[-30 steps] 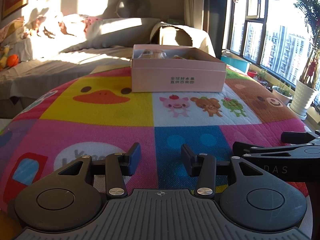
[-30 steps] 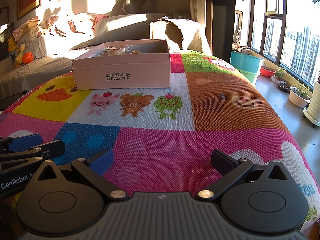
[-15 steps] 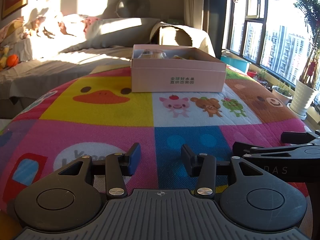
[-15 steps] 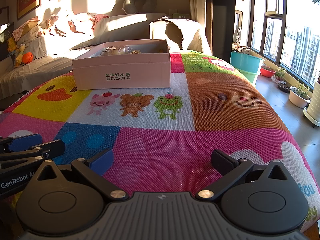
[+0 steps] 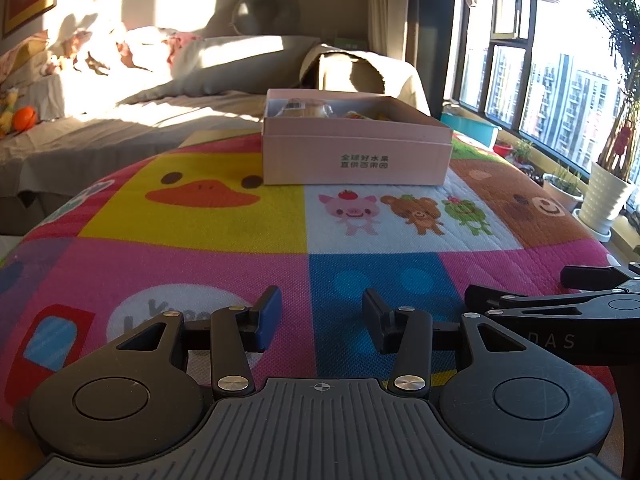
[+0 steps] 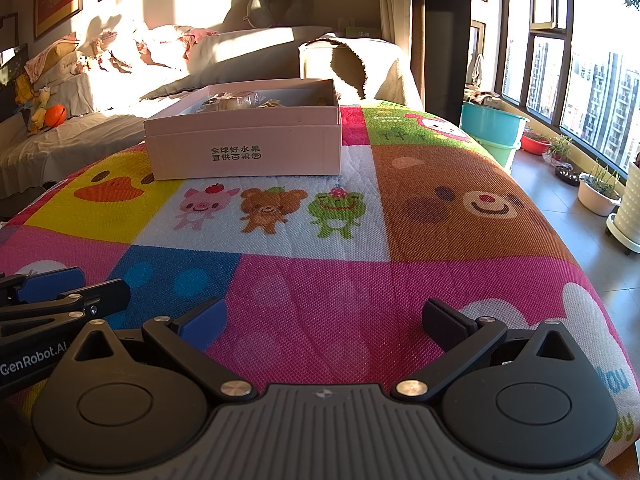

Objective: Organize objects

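A pink open box (image 5: 356,152) with green print sits at the far side of the colourful cartoon mat (image 5: 192,248). It also shows in the right wrist view (image 6: 244,148). Wrapped items lie inside it (image 6: 236,100), only partly visible over the rim. My left gripper (image 5: 320,316) is open and empty, low over the near edge of the mat. My right gripper (image 6: 322,320) is open wide and empty, beside the left one. Each gripper shows at the edge of the other's view.
A sofa with cushions (image 5: 120,80) stands behind the mat. Windows, a teal tub (image 6: 492,128) and potted plants (image 5: 608,196) line the right side. The mat drops off at its right edge (image 6: 580,264) to the floor.
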`<state>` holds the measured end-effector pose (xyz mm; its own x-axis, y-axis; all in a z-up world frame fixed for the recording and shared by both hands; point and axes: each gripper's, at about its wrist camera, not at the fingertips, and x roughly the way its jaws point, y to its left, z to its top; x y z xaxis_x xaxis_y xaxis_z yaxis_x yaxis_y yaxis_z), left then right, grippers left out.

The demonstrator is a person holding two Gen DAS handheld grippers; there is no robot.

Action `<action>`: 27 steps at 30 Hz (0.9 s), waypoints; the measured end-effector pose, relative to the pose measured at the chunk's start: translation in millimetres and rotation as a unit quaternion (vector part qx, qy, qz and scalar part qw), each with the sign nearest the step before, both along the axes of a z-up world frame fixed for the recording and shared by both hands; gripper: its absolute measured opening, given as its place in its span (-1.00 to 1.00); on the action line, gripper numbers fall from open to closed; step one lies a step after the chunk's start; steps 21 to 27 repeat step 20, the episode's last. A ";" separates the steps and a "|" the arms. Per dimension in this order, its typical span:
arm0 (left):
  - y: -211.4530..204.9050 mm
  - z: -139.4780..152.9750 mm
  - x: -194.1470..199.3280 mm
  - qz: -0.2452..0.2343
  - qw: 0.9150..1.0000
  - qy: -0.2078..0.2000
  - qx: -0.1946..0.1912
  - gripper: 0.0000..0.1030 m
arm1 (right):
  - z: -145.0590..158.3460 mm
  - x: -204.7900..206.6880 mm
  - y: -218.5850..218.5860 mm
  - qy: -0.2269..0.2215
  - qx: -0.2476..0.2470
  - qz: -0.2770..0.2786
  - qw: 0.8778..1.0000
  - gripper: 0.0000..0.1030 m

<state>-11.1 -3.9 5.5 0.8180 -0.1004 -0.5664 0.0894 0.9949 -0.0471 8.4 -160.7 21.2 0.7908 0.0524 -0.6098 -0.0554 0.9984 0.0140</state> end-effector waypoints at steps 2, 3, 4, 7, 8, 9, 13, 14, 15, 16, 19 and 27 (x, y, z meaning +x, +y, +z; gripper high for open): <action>0.4 -0.1 -0.1 0.000 1.000 0.000 -0.002 -0.05 | 0.0 -0.1 0.0 0.000 0.000 0.000 1.000 1.00; 0.8 -0.2 0.0 0.000 1.000 0.000 -0.002 -0.05 | 0.1 -0.1 -0.1 0.000 0.000 0.000 1.000 1.00; 0.7 -0.2 0.2 0.000 1.000 0.000 -0.002 -0.05 | 0.0 -0.1 -0.1 0.000 0.000 0.000 1.000 1.00; 0.7 -0.2 0.1 0.000 1.000 0.000 -0.001 -0.05 | 0.0 0.0 -0.1 0.000 0.000 0.000 1.000 1.00; 0.8 -0.3 0.1 0.000 1.000 0.000 0.000 -0.05 | -0.1 0.1 -0.1 0.000 0.000 0.000 1.000 1.00; 1.0 -0.4 0.2 0.000 1.000 0.000 0.000 -0.05 | -0.1 0.1 -0.1 0.000 0.000 0.000 1.000 1.00; 1.0 -0.4 0.2 0.000 1.000 0.000 -0.002 -0.05 | -0.2 0.2 -0.1 0.000 0.000 0.000 1.000 1.00; 1.1 -0.4 0.1 0.000 1.000 0.000 -0.003 -0.05 | -0.2 0.3 -0.1 0.000 0.000 0.000 1.000 1.00; 1.3 -0.4 0.2 0.000 1.000 0.000 -0.004 -0.05 | -0.2 0.2 -0.1 0.000 0.000 0.000 1.000 1.00; 1.4 -0.4 0.2 0.000 1.000 0.000 -0.005 -0.05 | -0.2 0.2 -0.1 0.000 0.000 0.000 1.000 1.00; 3.7 -0.5 0.6 -0.002 1.000 -0.001 -0.013 -0.04 | -0.2 0.2 -0.1 0.000 0.000 0.000 1.000 1.00; 5.1 -0.5 0.3 -0.002 1.000 -0.001 -0.017 -0.04 | -0.2 0.3 -0.1 0.000 0.000 0.000 1.000 1.00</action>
